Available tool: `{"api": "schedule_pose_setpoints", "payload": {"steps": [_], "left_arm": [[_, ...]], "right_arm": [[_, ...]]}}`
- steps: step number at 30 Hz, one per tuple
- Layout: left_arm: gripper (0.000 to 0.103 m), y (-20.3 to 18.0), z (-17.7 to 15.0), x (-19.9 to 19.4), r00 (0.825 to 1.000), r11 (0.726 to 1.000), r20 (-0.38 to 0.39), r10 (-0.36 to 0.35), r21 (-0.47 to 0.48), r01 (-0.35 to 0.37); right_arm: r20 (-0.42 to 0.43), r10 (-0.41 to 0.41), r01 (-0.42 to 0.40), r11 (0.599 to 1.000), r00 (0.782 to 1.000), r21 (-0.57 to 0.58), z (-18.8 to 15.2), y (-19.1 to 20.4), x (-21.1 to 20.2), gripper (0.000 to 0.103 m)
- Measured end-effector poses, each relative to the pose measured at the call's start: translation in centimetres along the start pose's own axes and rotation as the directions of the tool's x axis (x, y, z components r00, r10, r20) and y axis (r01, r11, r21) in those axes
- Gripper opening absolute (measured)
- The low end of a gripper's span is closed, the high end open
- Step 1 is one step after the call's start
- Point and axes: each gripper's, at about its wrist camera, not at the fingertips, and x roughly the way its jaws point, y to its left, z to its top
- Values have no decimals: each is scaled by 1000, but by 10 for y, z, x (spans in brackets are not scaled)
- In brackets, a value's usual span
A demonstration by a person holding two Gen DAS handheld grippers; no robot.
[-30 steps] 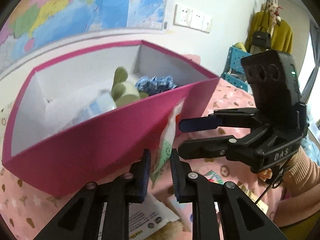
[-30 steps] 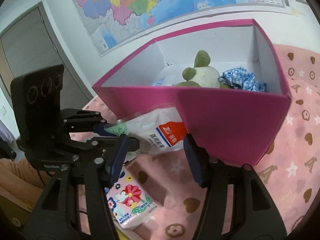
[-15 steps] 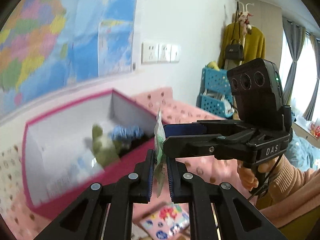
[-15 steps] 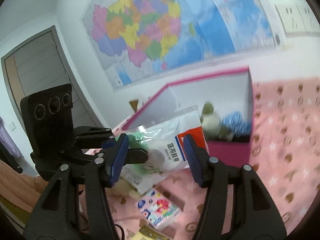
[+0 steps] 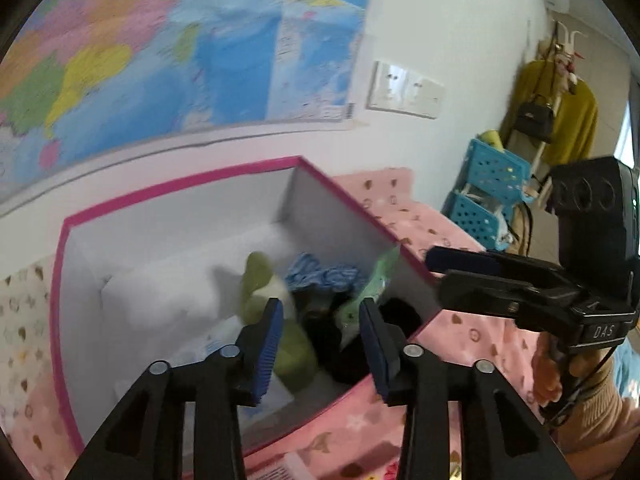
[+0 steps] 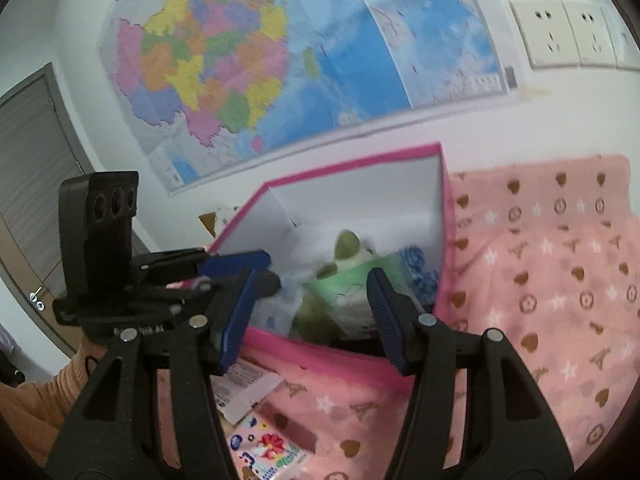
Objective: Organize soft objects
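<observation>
A pink box (image 5: 404,248) with white inner walls stands on the pink blanket. Inside lie a green plush toy (image 5: 258,280) and a blue checked cloth (image 5: 320,274). A green-and-white plastic bag (image 5: 370,284) is blurred and sits inside the box near its right wall, also visible as the bag (image 6: 348,284) in the right wrist view. My left gripper (image 5: 320,344) hovers above the box, its jaws opening, and its pads do not touch the bag. My right gripper (image 6: 314,312) is open and holds nothing, just right of the box's near corner.
A flowered tissue pack (image 6: 268,452) and a white printed packet (image 6: 244,392) lie on the blanket (image 6: 540,280) in front of the box. Blue baskets (image 5: 488,184) stand at the right. A wall with a map rises close behind the box.
My left gripper lifted the bag from beside the box to above it, then its jaws parted and the bag dropped inside. My right gripper rose too and stayed open.
</observation>
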Motion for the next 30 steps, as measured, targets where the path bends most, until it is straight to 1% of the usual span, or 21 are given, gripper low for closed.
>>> {"api": "schedule_pose_setpoints", "payload": {"steps": [1, 3, 4, 6, 9, 10, 13, 15, 18, 21, 23, 25, 27, 30], "left_arm": [[49, 2, -2, -2, 1000, 1000, 5, 3, -9, -3], [50, 4, -8, -9, 1000, 1000, 17, 22, -11, -22], [51, 4, -10, -13, 999, 1000, 26, 29, -8, -29], [56, 4, -15, -20, 998, 999, 43, 40, -12, -40], [60, 3, -21, -35, 996, 999, 74, 49, -16, -48], [62, 2, -23, -39, 995, 998, 83, 55, -19, -53], [64, 1, -33, -55, 991, 997, 110, 72, -27, -69], [68, 5, -40, -66, 988, 996, 125, 85, -45, -80], [69, 13, -52, -79, 984, 992, 140, 107, -86, -96], [70, 24, -68, -87, 982, 984, 131, 134, -131, -117], [70, 34, -82, -89, 982, 977, 107, 158, -162, -139], [70, 43, -92, -89, 983, 969, 84, 166, -198, -147], [70, 53, -106, -87, 986, 961, 52, 158, -239, -141], [70, 65, -123, -83, 986, 948, 6, 166, -278, -158]], "right_arm": [[-6, -4, 4, 1000, 1000, -6, -2, 0, 0, 59], [-11, -14, 14, 1000, 1000, -17, -6, 1, -2, 59], [-13, -16, 16, 1000, 1000, -18, -7, 1, -3, 59], [-15, -7, 6, 1000, 1000, -11, -10, 2, -5, 59], [-15, 1, -1, 1000, 1000, -13, -14, 4, -8, 59], [-18, 7, -7, 1000, 1000, -11, -16, 5, -8, 59], [-37, 23, -24, 1000, 999, -11, -21, 9, -9, 59], [-56, 43, -44, 999, 998, -14, -26, 14, -9, 59], [-93, 79, -82, 996, 992, -23, -34, 24, -6, 59], [-144, 128, -131, 991, 981, -10, -43, 33, 3, 61], [-190, 152, -154, 988, 970, 5, -50, 38, 14, 63], [-236, 174, -176, 984, 956, 14, -57, 44, 26, 63], [-277, 173, -176, 984, 945, 14, -62, 49, 39, 63], [-344, 184, -188, 982, 921, 23, -71, 56, 63, 63]]}}
